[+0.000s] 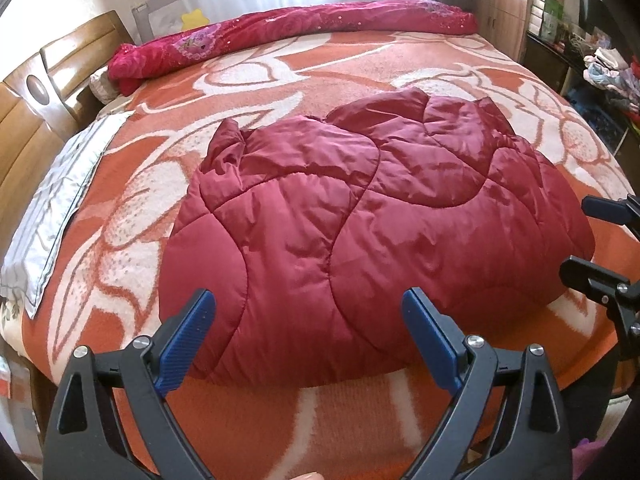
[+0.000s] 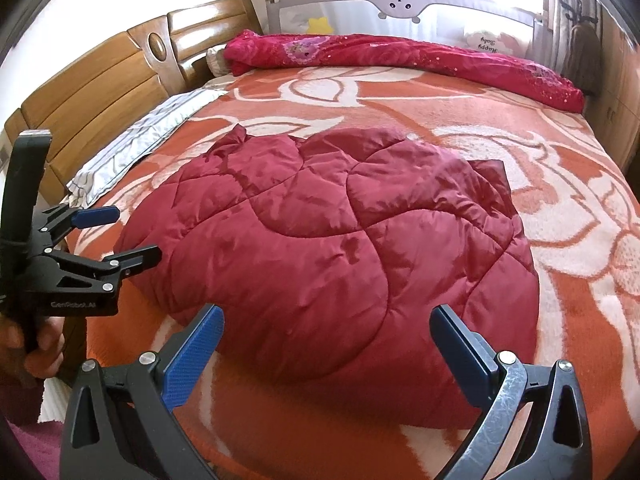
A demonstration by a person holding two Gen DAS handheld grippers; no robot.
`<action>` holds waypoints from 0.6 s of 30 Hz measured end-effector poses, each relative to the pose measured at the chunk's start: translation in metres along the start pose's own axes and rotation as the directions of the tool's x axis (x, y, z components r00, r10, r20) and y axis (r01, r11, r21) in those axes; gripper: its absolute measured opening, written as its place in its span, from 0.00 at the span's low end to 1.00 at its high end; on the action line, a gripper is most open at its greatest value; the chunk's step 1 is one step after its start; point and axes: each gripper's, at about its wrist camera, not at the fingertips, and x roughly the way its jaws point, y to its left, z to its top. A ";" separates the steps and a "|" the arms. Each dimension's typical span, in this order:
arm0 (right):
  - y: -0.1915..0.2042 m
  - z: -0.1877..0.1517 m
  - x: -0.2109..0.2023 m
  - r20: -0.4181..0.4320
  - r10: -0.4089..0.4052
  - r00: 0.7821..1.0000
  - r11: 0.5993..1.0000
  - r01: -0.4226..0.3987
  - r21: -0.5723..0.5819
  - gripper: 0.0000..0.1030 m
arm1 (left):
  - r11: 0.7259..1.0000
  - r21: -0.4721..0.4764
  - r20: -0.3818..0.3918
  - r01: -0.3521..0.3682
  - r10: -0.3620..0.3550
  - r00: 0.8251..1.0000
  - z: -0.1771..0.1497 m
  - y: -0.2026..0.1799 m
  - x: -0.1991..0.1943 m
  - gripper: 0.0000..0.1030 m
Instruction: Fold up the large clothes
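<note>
Now | quilted jacket (image 1: pixel 360 232) folded on blanket (image 1: pixel 248 420) | both grippers' fingers spread, apparently clear of near hem

Bed (image 1: pixel 280 420) in orange floral blanket, folded red quilted coat (image 1: pixel 360 220), rolled quilt (image 1: pixel 280 36)

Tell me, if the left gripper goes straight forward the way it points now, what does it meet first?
Most likely the near edge of the red quilted jacket on the bed blanket. The left gripper is open and points straight at it, though depth is unclear.
</note>
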 end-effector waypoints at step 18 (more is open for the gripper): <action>0.001 0.015 0.004 0.007 0.007 1.000 1.000 -0.007 -0.015 1.00 | 1.000 0.003 0.007 -0.010 0.010 1.000 0.009 0.002 0.002 0.92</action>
